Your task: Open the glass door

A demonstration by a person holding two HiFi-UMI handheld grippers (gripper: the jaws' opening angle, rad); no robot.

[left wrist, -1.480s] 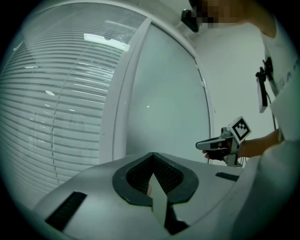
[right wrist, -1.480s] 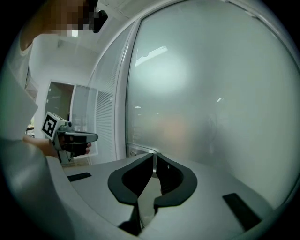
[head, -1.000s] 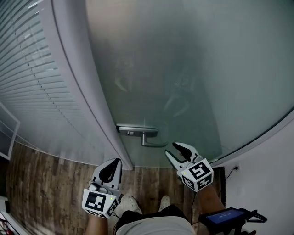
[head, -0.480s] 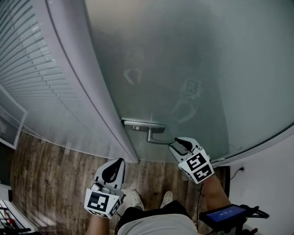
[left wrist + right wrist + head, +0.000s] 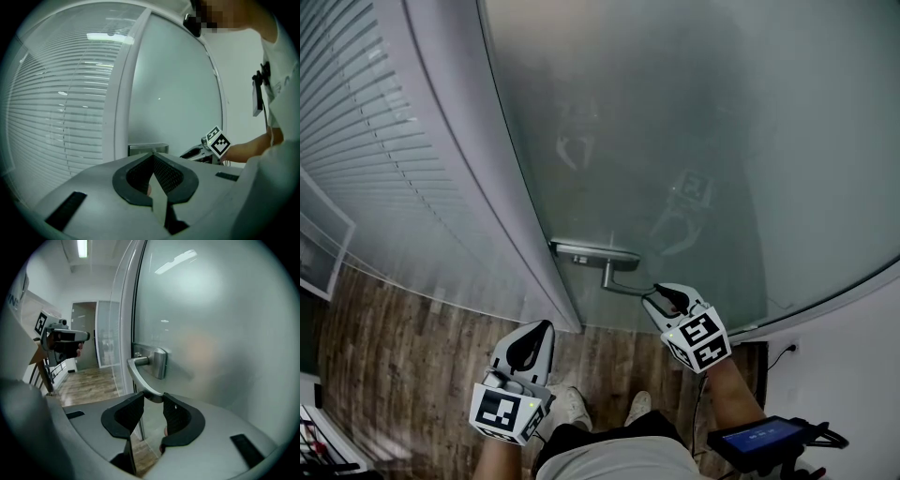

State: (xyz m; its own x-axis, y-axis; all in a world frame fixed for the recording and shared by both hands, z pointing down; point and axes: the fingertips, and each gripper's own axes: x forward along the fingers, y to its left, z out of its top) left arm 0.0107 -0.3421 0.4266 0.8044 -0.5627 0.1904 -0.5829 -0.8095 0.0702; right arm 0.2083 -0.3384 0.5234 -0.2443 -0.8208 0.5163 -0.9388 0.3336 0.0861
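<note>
**Right gripper clamped on door lever, left gripper idle**

Right gripper [image 5: 661, 298] [image 5: 152, 397]: jaws narrow, tips closed on the free end of the lever handle [image 5: 623, 286] [image 5: 140, 373], which sits pinched between the two black pads. Its marker cube [image 5: 701, 339] faces up toward the head camera.

Left gripper [image 5: 539, 328] [image 5: 153, 157]: jaws pressed together, nothing between them. It is held low and left of the right gripper, well apart from the handle and pointing at the door edge.

The lever runs left from the right gripper's tips to a metal plate [image 5: 592, 254] [image 5: 161, 363] mounted on the frosted glass door [image 5: 694, 122] [image 5: 220, 324], just ahead of the gripper. The glass is matte grey-green, with faint reflections of both grippers above the handle.

Left of the door edge is a white frame post [image 5: 459, 159]. Beyond it, ahead of the left gripper, is a glass panel with horizontal blinds [image 5: 366, 141] [image 5: 61, 108].

Below both grippers is brown wood-plank floor [image 5: 422, 347] [image 5: 89, 383], with the person's shoes [image 5: 572, 408] between them. Right of the right gripper is a white wall [image 5: 862, 356]. A small device with a blue screen [image 5: 759, 439] sits near the person's right forearm.
</note>
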